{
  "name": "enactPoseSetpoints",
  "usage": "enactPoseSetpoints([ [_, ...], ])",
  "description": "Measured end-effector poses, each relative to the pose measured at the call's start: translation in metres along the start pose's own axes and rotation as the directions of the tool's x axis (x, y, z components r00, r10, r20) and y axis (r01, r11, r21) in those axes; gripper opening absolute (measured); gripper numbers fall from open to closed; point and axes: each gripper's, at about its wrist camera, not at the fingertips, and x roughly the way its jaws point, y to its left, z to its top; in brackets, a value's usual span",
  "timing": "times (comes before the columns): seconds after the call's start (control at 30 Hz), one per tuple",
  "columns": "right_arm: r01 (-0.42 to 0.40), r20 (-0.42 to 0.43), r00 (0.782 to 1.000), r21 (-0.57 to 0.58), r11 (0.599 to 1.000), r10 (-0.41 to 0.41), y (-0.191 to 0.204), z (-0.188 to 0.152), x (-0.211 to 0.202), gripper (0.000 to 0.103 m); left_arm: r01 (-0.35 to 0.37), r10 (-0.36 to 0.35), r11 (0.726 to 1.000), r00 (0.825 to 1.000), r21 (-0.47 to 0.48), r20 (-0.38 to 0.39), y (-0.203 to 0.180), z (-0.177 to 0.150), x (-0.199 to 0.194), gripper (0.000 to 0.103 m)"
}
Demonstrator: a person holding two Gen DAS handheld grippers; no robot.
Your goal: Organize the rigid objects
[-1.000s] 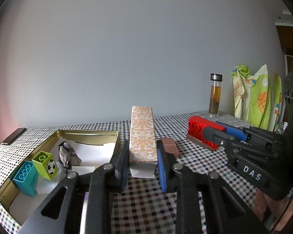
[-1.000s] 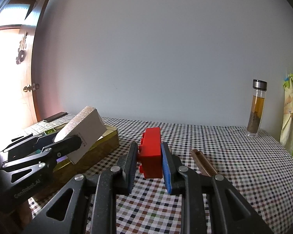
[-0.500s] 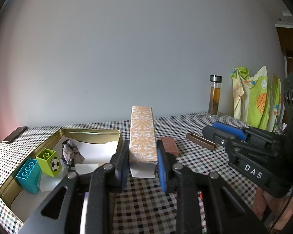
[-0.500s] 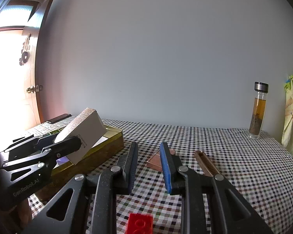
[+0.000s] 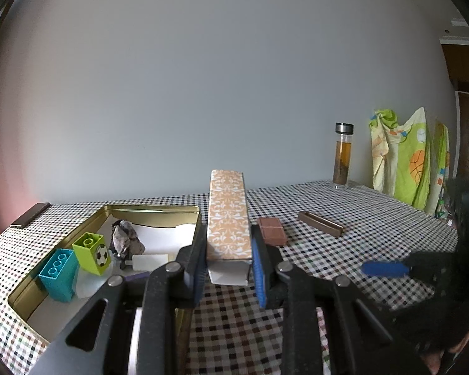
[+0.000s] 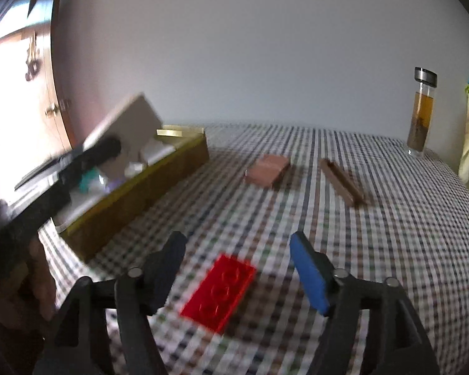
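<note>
The left claw (image 5: 228, 268) was pinching the patterned box (image 5: 229, 215), which stood up between its pads with its open white end low, just right of the gold tin (image 5: 153, 210). The right claw (image 6: 237, 268) was opening, its jaws spread with nothing pressed between them; the red brick (image 6: 219, 291) lay flat on the bench (image 6: 375, 250) just under and between its fingers. Judged from this, the step in hand was to retake the brick: it would go best with the claw lowered square over the brick's short sides, pads clear of the cloth, and shut only once the blur of motion had settled. The box should be carried left over the tin's near wall before any release, since its height makes it apt to tip. The left view showed the tin's contents, a teal brick (image 5: 58, 273), a green brick (image 5: 92, 251) and a grey lump (image 5: 125, 239), which the right view blurred; it did not show the red brick at all. Both views showed the brown block (image 6: 267, 168) and the brown strip (image 6: 342, 179) ahead of the claws, well apart from the tin.
</note>
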Motion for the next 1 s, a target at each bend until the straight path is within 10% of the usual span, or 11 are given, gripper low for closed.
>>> enactPoseSetpoints([
  [0.27, 0.03, -0.131, 0.991, -0.003, 1.0, -0.03, 0.003, -0.003, 0.018, 0.072, 0.006, -0.006, 1.0, 1.0, -0.007, -0.009, 0.002, -0.002, 0.0, 0.024],
  [0.43, 0.014, -0.179, 0.984, -0.014, 1.0, -0.016, 0.006, -0.009, 0.023, 0.034, 0.008, -0.008, 1.0, 1.0, -0.006, -0.007, 0.001, -0.002, -0.001, 0.024],
  [1.0, -0.042, 0.103, 0.994, -0.06, 0.997, 0.048, 0.026, -0.004, -0.015, 0.034, 0.001, -0.001, 1.0, 1.0, -0.016, 0.006, 0.004, -0.003, -0.003, 0.024],
])
